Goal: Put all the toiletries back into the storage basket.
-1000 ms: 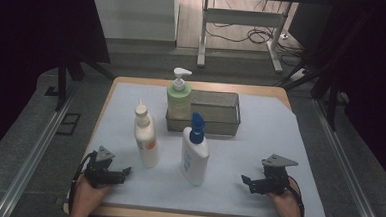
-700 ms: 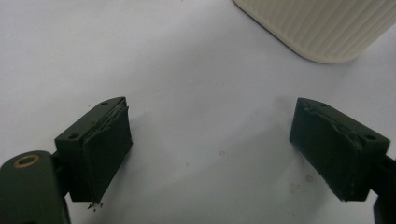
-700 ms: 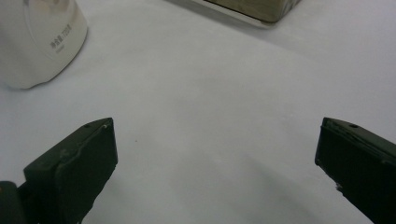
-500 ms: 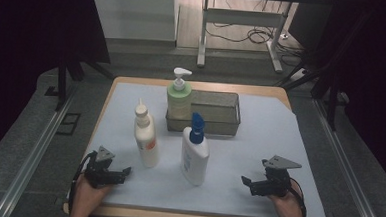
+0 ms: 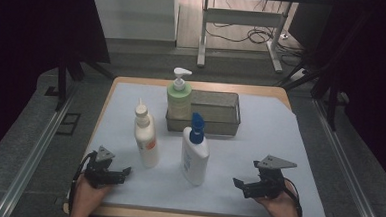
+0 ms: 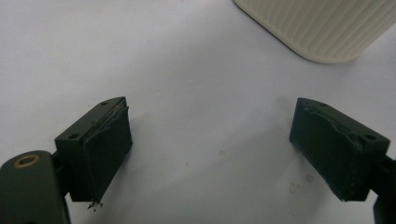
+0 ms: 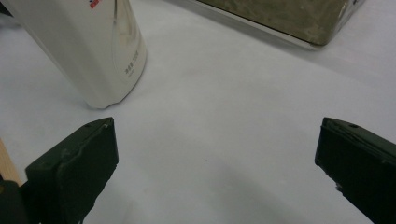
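Three bottles stand on the white-covered table (image 5: 259, 142). A cream squeeze bottle (image 5: 146, 136) with a nozzle cap is at centre left, and its ribbed base (image 6: 322, 25) rises just beyond my left gripper (image 6: 210, 154). A white bottle with a blue pump (image 5: 195, 151) stands mid-table; its lower body (image 7: 88, 51) is ahead and left of my right gripper (image 7: 215, 163). The green pump bottle (image 5: 179, 95) stands in the left end of a mesh basket (image 5: 220, 115). My left gripper (image 5: 120, 174) rests at the front left, my right gripper (image 5: 240, 185) at the front right. Both are open with nothing between the jaws.
The mesh basket's corner (image 7: 299, 18) lies ahead of my right gripper. The table's wooden edge (image 5: 197, 83) borders the white cover at the back. Beyond it is a metal stand (image 5: 240, 21) with cables on the floor. Dark curtains flank both sides.
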Motion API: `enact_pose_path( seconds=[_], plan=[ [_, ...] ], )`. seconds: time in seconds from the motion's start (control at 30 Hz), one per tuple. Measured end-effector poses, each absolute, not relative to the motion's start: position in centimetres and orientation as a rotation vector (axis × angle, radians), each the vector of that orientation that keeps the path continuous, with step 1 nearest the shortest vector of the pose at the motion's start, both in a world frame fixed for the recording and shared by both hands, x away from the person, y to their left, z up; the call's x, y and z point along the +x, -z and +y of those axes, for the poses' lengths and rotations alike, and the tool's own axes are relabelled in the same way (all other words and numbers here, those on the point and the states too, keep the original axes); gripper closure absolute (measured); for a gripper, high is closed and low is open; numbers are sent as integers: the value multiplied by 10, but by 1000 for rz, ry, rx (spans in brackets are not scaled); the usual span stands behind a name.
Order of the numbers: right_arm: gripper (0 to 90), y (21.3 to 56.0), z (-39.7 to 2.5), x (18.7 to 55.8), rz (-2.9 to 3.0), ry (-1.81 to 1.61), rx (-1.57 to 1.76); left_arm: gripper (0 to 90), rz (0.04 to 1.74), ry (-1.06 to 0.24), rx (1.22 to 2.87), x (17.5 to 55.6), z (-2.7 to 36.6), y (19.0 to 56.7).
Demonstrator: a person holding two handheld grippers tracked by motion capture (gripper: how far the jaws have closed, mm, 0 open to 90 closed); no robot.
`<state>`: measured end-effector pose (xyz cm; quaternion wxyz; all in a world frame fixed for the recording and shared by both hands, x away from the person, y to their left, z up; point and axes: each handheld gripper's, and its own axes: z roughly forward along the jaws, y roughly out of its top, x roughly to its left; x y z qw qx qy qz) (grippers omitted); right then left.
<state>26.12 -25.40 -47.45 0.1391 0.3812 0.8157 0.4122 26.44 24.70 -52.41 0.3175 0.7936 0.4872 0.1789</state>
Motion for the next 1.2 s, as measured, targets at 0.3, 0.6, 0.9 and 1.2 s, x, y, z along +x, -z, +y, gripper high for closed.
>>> enact_pose_path(
  seconds=[0.3,0.6,0.9,1.2],
  plan=[
    [1,467,-232,262,2395,-1193,1060,124,1283,-470,2088,264,247,524],
    [81,461,-206,259,2433,-1249,971,124,1283,-470,2088,264,247,524],
    [130,457,-182,260,2444,-1294,908,124,1283,-470,2088,264,247,524],
    [138,460,-158,264,2438,-1262,887,124,1282,-469,2088,265,247,524]
  ],
)
